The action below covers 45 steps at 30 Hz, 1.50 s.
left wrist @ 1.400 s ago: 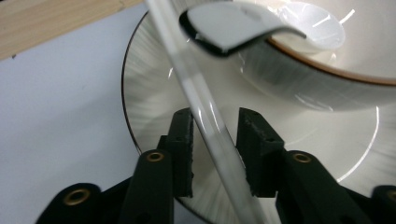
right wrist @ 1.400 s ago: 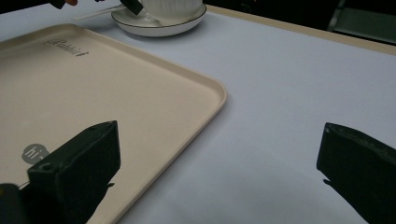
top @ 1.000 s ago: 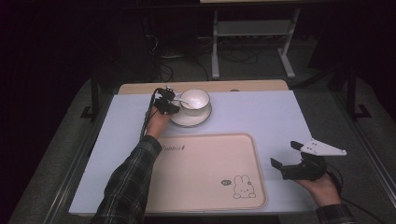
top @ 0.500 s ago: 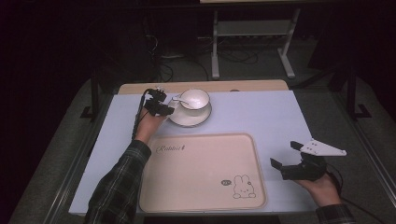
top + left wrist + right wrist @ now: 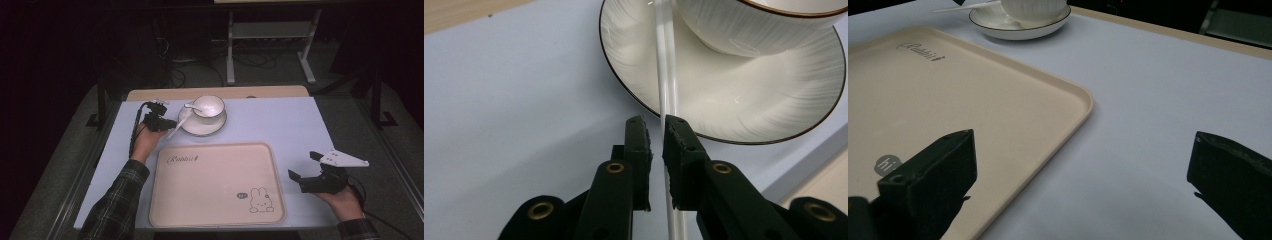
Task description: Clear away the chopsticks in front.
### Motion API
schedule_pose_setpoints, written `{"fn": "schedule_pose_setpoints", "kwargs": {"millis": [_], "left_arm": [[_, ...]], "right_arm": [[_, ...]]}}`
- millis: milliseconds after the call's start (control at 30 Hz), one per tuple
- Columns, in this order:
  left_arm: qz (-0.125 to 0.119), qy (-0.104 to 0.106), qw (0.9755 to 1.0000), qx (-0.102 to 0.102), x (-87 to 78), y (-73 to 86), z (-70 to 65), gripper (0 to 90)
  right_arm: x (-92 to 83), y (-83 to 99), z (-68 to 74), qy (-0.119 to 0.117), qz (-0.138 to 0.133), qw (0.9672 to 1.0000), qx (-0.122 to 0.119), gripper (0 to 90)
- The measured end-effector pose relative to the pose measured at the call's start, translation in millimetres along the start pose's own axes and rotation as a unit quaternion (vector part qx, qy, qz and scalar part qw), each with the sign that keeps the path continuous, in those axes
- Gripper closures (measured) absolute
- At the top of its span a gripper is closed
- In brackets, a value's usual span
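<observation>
White spoon (image 5: 666,75), handle apparently pinched by left tongs (image 5: 655,131) for lifting off saucer (image 5: 744,100); right tongs (image 5: 305,165) wide, idle, lower right.

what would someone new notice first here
Most eye-catching is the white cup on its saucer at the table's far side, with the left gripper closed on the white spoon handle. Nearer lies a big beige tray with a rabbit drawing; the right gripper rests open beside it.
</observation>
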<state>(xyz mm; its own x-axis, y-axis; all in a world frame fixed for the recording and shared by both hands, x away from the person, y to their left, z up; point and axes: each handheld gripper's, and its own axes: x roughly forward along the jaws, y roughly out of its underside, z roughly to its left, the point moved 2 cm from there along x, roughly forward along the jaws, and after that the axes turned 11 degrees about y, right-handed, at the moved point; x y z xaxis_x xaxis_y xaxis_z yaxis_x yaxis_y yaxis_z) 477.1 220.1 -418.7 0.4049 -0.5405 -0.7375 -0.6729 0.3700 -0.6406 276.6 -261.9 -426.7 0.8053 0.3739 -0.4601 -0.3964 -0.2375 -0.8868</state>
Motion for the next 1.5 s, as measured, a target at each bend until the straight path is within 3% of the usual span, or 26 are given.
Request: {"fn": "schedule_pose_setpoints", "kwargs": {"millis": [600,1067,1267,1500], "left_arm": [[-0.006,0.016,0.9998,-0.005,2.3,-0.2,-3.9,82.0],[0.021,0.016,0.9996,-0.012,13.9,9.4,-0.2,83.8],[0.02,0.006,0.9997,-0.011,14.5,8.9,-0.7,85.1],[-0.004,-0.004,0.9997,-0.022,2.6,7.0,1.3,85.8]], "right_arm": [[0.0,0.0,-0.1,0.0,0.0,1.0,0.0,0.0],[0.6,0.1,-0.1,-0.001,0.0,1.0,0.001,0.0],[0.6,0.1,-0.2,-0.001,0.0,1.0,0.001,0.0],[0.4,0.2,-0.5,0.0,0.001,1.0,0.001,0.0]]}}
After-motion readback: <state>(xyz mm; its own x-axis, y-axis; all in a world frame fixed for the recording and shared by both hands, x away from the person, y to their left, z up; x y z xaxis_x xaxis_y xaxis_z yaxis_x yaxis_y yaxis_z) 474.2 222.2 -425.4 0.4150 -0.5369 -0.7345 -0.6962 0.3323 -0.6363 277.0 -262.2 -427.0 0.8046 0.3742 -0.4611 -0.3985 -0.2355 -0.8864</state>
